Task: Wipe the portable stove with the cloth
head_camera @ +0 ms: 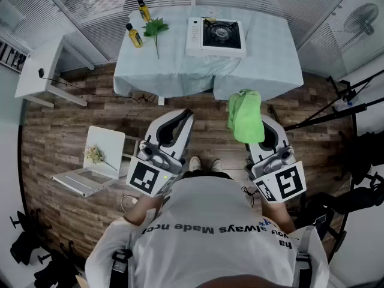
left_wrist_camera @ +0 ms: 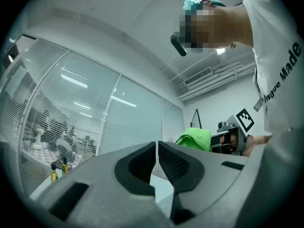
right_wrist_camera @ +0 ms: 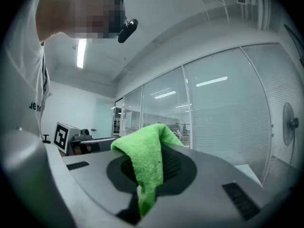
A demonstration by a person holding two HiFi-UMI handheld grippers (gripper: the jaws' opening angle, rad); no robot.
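Right gripper (right_wrist_camera: 153, 165) clamps the green cloth (head_camera: 243, 114), left gripper (left_wrist_camera: 156, 163) is pinched shut & empty, both well short of the portable stove (head_camera: 217, 36), so approx. the approach step; next needs the cloth carried fwd onto the stove top.

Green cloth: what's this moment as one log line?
right gripper: shut on cloth | left gripper: shut, empty | stove: on table, untouched

Green cloth (head_camera: 245, 116): fuzzy nap, matt, clamped in right gripper (right_wrist_camera: 151, 167). Right and left gripper (left_wrist_camera: 156, 163): matt grey plastic shells, black dimple-textured pads (left_wrist_camera: 178, 165). Ahead of both: portable stove (head_camera: 216, 36), glossy white casing, black top; table (head_camera: 270, 59) under smooth pale fabric. Below them: floor (head_camera: 66, 131), matt wood planks.
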